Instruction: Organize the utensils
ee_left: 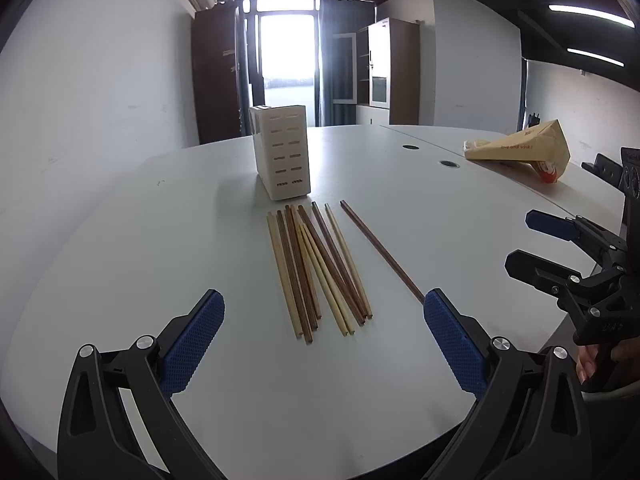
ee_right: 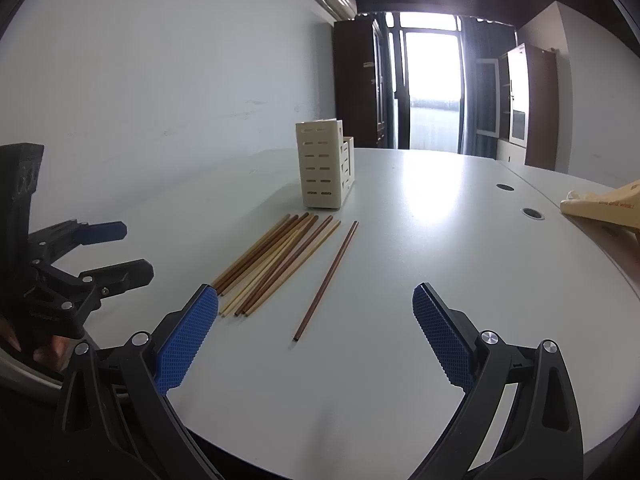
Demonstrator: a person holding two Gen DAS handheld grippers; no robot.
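Both jaws are standing wide apart and holding nothing: the left gripper point(ee_left: 324, 332) and right gripper point(ee_right: 316, 324) are hovering over the white table's point(ee_left: 120, 248) near edge. Chopsticks point(ee_left: 320, 268) are lying bundled ahead, touching one another, one dark chopstick point(ee_right: 326, 280) apart alongside. Behind them the cream utensil holder point(ee_left: 282, 152) is standing upright, bare tabletop surrounding it.

Chopsticks point(ee_left: 320, 268) lie on the table point(ee_left: 160, 240) before the holder point(ee_left: 282, 152)
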